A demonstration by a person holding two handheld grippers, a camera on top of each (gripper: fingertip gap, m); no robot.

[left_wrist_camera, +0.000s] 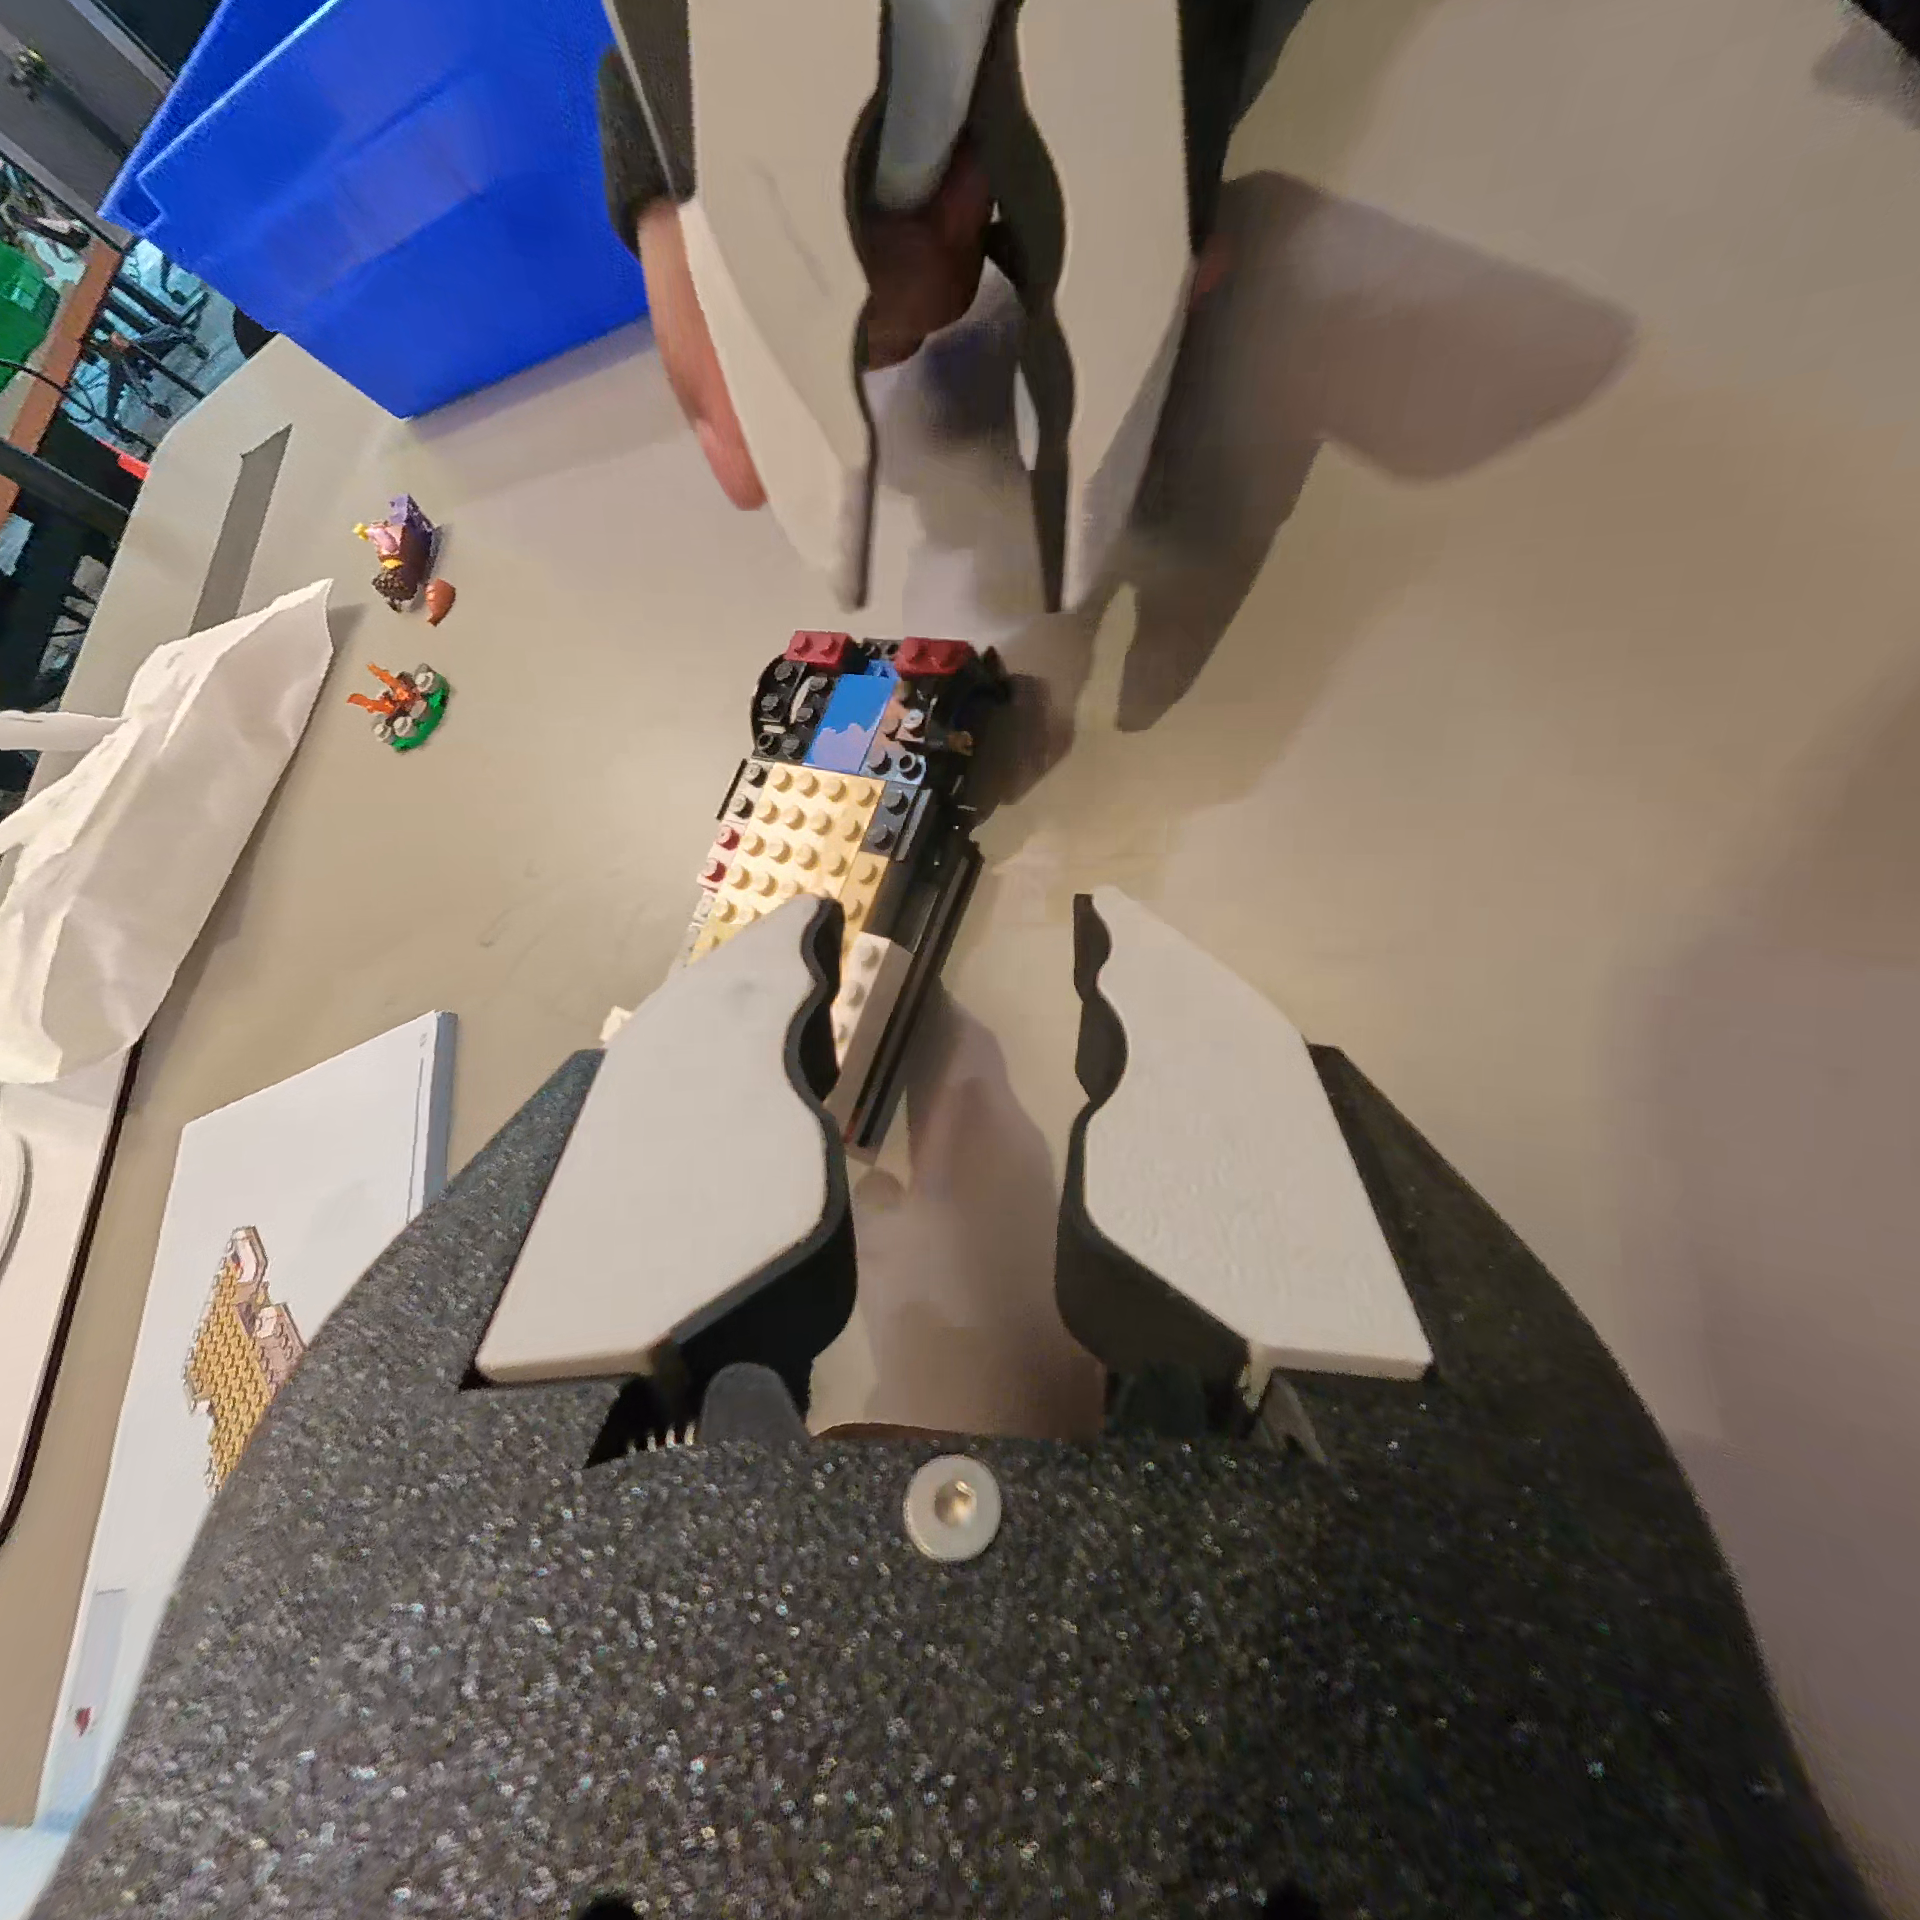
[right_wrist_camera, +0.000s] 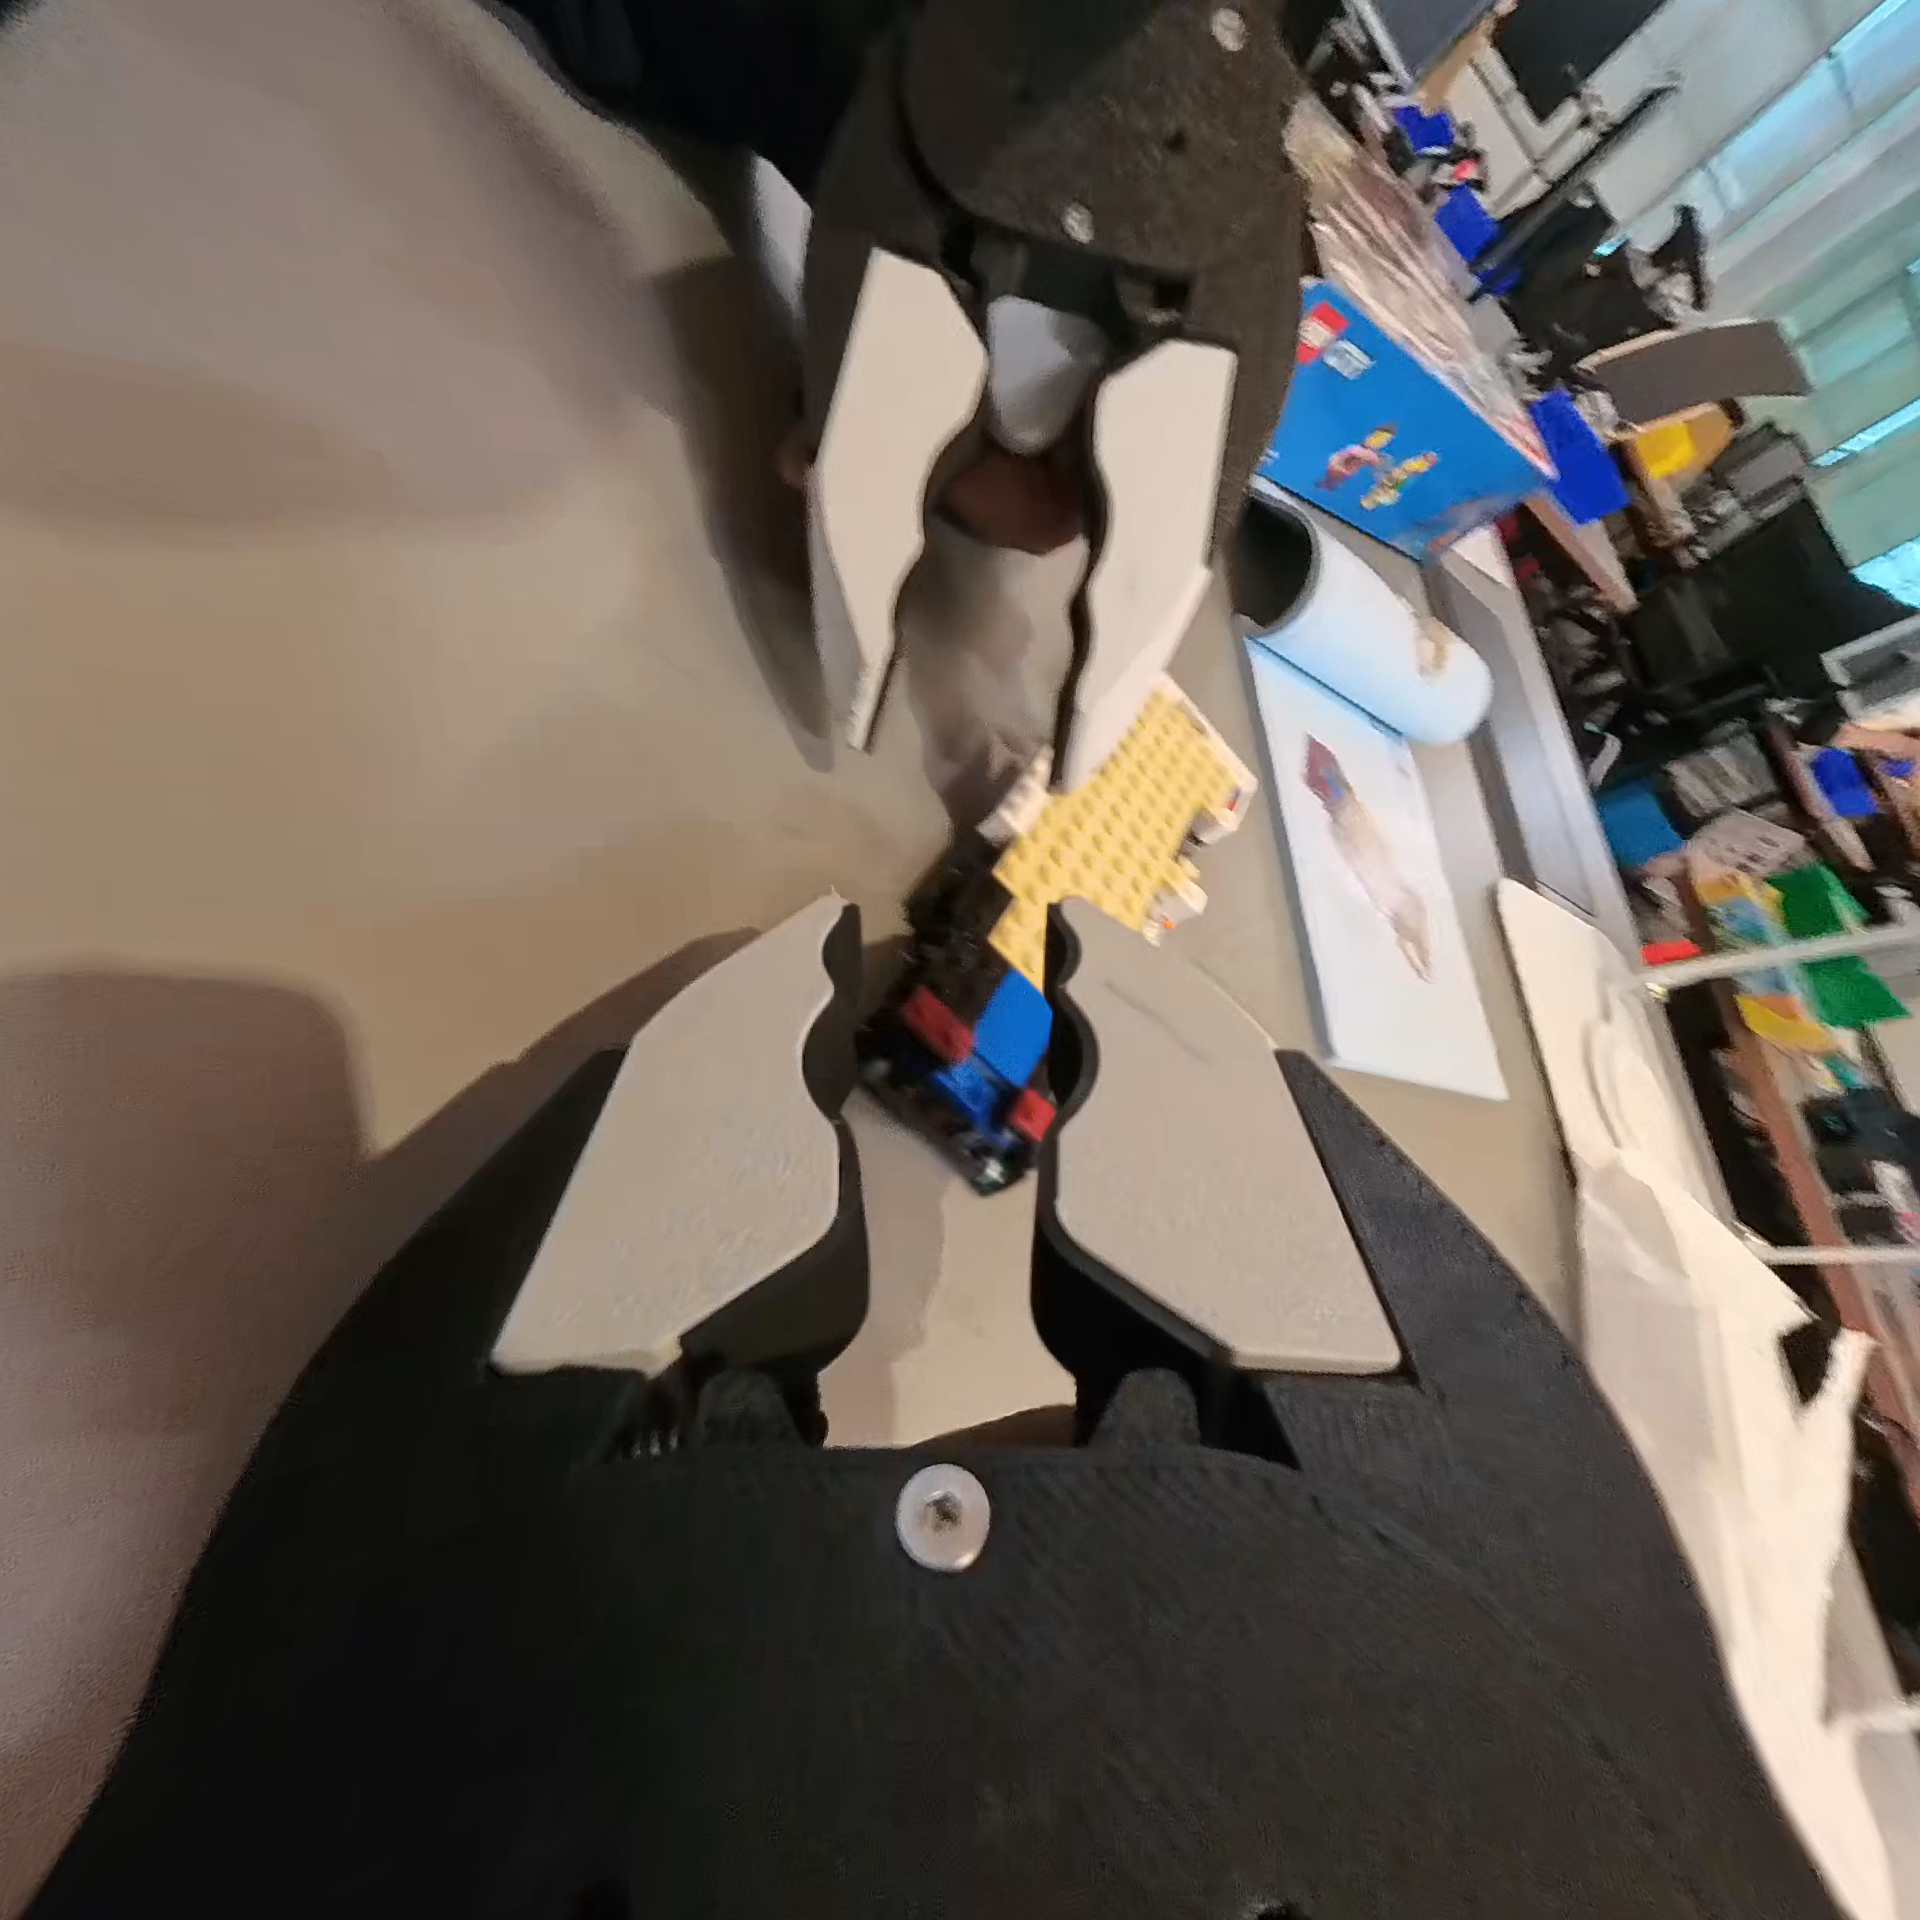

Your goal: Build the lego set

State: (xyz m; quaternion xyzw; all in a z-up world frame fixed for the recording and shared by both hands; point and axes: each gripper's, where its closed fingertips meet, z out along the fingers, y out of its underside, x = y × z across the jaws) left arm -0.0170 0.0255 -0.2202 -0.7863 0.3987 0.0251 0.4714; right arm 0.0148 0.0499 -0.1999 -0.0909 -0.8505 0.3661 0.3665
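Pale grey table (left_wrist_camera: 1455, 727) beside a cluttered workshop. We see one brick model (left_wrist_camera: 821, 821), tan, black and blue, lying flat mid-table. Two grippers face each other over it. The left gripper (left_wrist_camera: 951, 914) stands wide at the near end, one finger over the model's edge, the other well clear. The right gripper (right_wrist_camera: 951, 914) is partly open, hovering over the far end, gripping nothing. Far left: two small brick builds (left_wrist_camera: 400, 551), one blue bin (left_wrist_camera: 395, 208), one booklet (left_wrist_camera: 312, 1143).

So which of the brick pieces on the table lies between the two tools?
The long tan-studded brick model, with blue and dark red bricks at one end. The small green-based piece and purple piece sit apart.
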